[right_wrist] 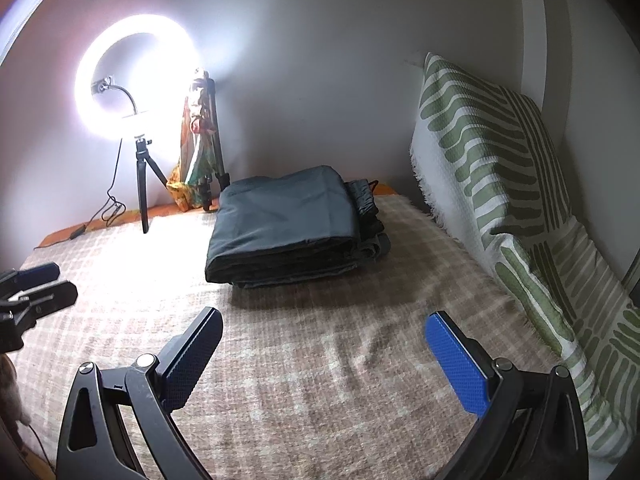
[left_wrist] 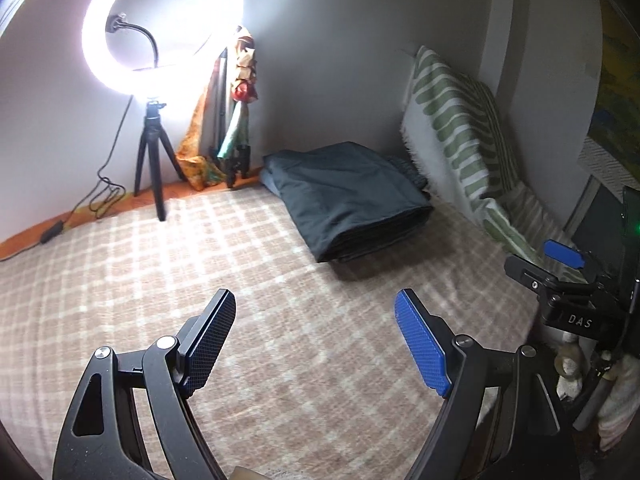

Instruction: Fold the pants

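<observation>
The dark grey pants (left_wrist: 348, 196) lie folded in a thick rectangular stack at the far side of the checked blanket (left_wrist: 200, 272), near the wall; they also show in the right wrist view (right_wrist: 288, 224). My left gripper (left_wrist: 316, 320) is open and empty, hovering over the blanket well short of the pants. My right gripper (right_wrist: 326, 344) is open and empty, also short of the stack. The right gripper shows at the right edge of the left wrist view (left_wrist: 560, 264). The left gripper shows at the left edge of the right wrist view (right_wrist: 36, 280).
A lit ring light (left_wrist: 160, 24) on a small tripod (left_wrist: 154, 156) stands at the back left with its cable (left_wrist: 100, 192) on the blanket. A green striped cushion (right_wrist: 500, 184) leans along the right wall. Colourful cloth (left_wrist: 236, 112) hangs in the corner.
</observation>
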{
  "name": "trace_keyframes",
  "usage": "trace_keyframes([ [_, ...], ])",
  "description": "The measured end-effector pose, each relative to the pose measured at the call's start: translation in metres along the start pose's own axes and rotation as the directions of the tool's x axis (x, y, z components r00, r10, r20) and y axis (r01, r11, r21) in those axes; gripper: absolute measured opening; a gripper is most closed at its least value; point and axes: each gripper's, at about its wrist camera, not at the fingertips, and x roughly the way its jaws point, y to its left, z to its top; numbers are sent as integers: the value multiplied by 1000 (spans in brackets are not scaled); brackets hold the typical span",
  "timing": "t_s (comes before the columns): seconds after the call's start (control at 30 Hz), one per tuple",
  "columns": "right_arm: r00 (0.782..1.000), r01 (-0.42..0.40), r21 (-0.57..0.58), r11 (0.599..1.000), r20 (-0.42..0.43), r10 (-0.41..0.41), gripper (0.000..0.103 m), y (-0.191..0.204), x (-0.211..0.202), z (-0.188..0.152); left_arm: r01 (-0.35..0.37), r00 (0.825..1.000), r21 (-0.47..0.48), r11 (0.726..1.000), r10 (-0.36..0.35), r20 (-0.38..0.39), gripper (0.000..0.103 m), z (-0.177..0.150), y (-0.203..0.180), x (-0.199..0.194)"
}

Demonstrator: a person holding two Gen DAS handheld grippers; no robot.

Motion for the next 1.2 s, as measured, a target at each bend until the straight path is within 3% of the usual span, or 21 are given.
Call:
trace_keyframes([
  [0.1, 1000, 3, -2, 1000, 1, -3, 103, 2, 1, -1, -14, 1000, 12, 1000, 13, 8, 83, 0, 1, -1],
  [0.27, 1000, 3, -2, 1000, -1, -3, 103, 5, 4, -1, 6, 1000, -12, 1000, -6, 5, 98, 0, 7, -2],
  [0.53, 1000, -3, -13, 1000, -12, 3, 103, 10, 9, -3, -22, 1000, 16, 1000, 22, 11, 100, 0, 4, -3],
  [1.2, 1000, -4, -12, 1000, -15, 3, 103, 15, 10, -5, -13, 1000, 26, 1000, 12, 9, 100, -1, 1, 0],
])
